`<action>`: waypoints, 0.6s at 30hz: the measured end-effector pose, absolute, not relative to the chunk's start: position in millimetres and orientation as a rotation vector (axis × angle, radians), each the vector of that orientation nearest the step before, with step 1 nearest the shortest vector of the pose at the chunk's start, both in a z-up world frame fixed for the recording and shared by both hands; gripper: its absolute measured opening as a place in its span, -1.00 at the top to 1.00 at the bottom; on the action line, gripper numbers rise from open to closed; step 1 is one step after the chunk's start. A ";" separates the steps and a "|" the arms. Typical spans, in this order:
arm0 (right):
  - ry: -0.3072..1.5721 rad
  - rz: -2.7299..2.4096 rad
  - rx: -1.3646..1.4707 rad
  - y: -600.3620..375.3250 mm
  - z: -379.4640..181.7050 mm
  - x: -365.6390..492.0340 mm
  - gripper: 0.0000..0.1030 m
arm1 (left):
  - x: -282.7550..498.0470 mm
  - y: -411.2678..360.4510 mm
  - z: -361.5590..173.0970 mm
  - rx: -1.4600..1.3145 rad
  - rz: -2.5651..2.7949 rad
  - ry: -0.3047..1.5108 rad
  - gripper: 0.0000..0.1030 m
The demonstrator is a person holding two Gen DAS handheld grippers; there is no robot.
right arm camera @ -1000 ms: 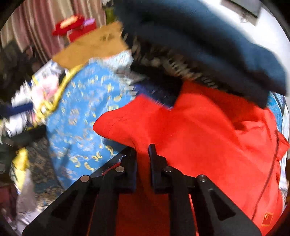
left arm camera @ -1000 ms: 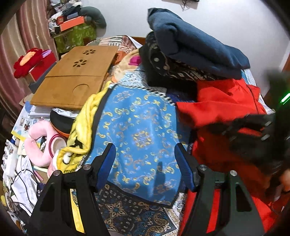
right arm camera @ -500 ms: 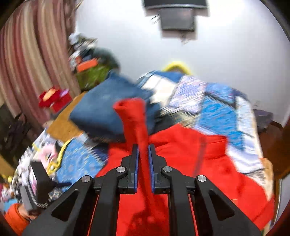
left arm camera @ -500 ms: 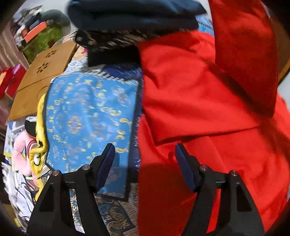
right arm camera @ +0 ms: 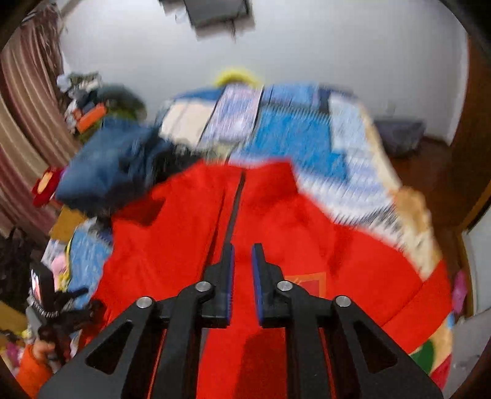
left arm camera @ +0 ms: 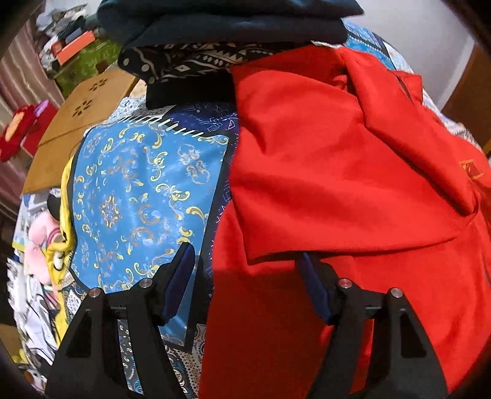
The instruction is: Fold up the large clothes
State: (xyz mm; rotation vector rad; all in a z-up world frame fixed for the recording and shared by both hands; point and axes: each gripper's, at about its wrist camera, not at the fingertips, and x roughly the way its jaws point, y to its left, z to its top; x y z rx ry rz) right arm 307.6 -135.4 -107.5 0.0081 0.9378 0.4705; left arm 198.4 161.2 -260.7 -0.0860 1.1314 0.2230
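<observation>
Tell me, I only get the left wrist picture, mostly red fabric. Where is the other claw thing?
Observer: The black right gripper hovers over the middle of the red jacket, with its fingers nearly together.
Operator: Is that jacket zipped?
Observer: A dark zipper line runs up its middle, but it's too blurred to tell if it's closed.
Operator: What's past the bed?
Observer: A dark box hangs on the white wall at the far end.

The right gripper (right arm camera: 243, 256) is hovering over the red jacket (right arm camera: 307, 233) (zipper running up the middle), its jaws standing slightly parted, gripping nothing.
</observation>
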 end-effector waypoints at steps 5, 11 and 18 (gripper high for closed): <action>1.030 0.537 0.001 -98.7 -141.8 328.5 0.03 | 199.8 162.7 -268.1 -0.084 0.215 1.149 -0.31; 1.104 0.560 0.007 -62.7 -174.0 368.5 0.03 | 201.8 169.9 -270.3 -0.120 0.204 1.149 -0.31; 1.171 0.506 0.064 -39.9 -208.9 425.0 0.03 | 206.6 176.1 -275.5 -0.166 0.188 1.143 -0.33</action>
